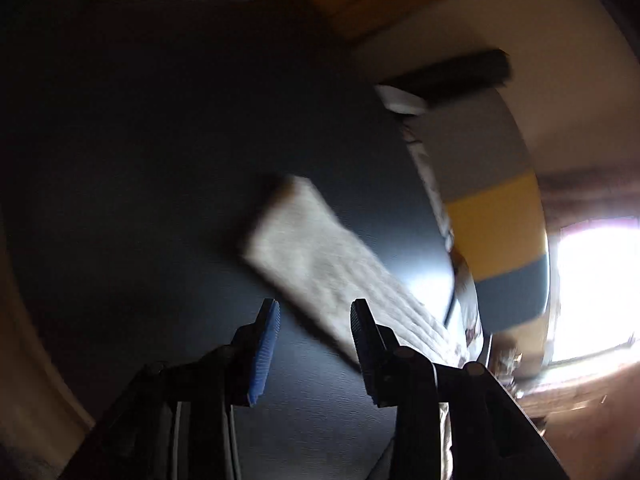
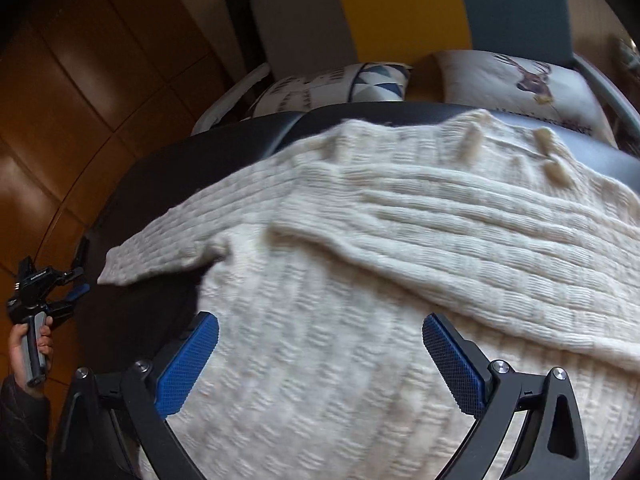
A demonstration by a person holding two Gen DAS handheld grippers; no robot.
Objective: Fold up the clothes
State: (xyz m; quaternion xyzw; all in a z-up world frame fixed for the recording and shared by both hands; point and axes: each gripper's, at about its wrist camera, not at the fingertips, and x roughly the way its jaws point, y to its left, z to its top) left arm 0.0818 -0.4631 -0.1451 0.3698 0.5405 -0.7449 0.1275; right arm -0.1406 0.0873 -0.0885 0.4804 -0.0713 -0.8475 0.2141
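Two grippers, one cream knit sweater [image 2: 360,240] spread on the dark worktop [image 2: 160,168], a sleeve folded across its body. Right gripper [image 2: 320,364] hovers directly over the lower body of the sweater, fingers wide apart, nothing between the blue pads [image 2: 188,364] — not touching the knit as far as I can tell, angled steeply down at it. Left gripper [image 1: 316,344] sits well off to the sweater's left, past the worktop edge, held in the person's hand [image 2: 30,348]; its fingers stand apart and empty.

From the left wrist view only one sleeve end [image 1: 320,256] shows, blurred, lying just ahead and to the right of the fingers, long axis running diagonally away toward upper left. That loose sleeve sticks out on the left side — so the left hand is the nearer one for it, but well apart right now.

Judgement: next fold likely needs the left fingers brought in on the sleeve end, across its width. Cushions [image 2: 520,80] and a striped headboard [image 2: 400,4] sit behind the worktop, not involved.
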